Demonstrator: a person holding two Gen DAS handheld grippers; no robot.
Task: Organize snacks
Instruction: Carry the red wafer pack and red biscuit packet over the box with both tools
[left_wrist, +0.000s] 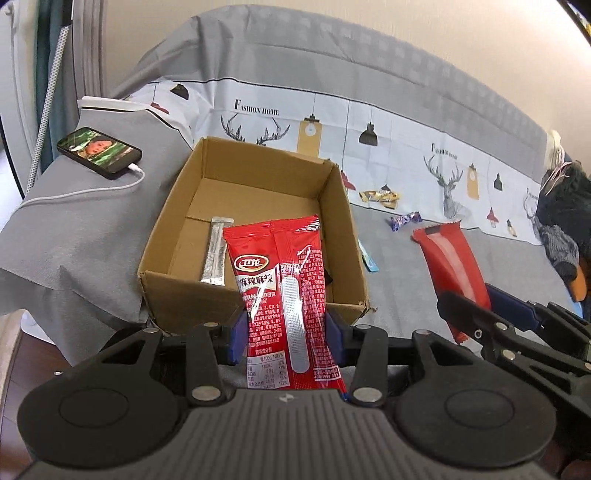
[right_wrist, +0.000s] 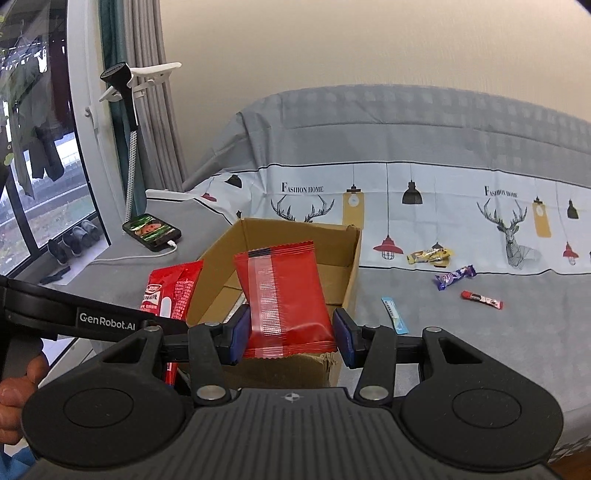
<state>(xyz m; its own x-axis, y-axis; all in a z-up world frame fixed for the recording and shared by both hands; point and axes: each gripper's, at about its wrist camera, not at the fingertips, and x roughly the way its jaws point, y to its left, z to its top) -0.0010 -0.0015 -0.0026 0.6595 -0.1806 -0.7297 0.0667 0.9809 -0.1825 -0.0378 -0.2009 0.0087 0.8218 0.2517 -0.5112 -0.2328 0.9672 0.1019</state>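
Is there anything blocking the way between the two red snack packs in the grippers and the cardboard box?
Nothing visible. The cardboard box is open-topped, just ahead of both packs: the printed red pack in the left gripper, the plain red pack in the right gripper.

A bed with a grey cover (right_wrist: 461, 332) carries an open brown cardboard box (right_wrist: 351, 273), a black charging phone (right_wrist: 151, 231), and scattered yellow (right_wrist: 430, 256), purple (right_wrist: 454, 277), red (right_wrist: 482, 299) and blue (right_wrist: 395, 315) snack wrappers.

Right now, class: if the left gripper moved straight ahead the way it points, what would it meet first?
The left gripper, shut on a red snack packet, points at the cardboard box. It would probably meet the box's near wall first, unless it is high enough to clear it; depth is unclear.
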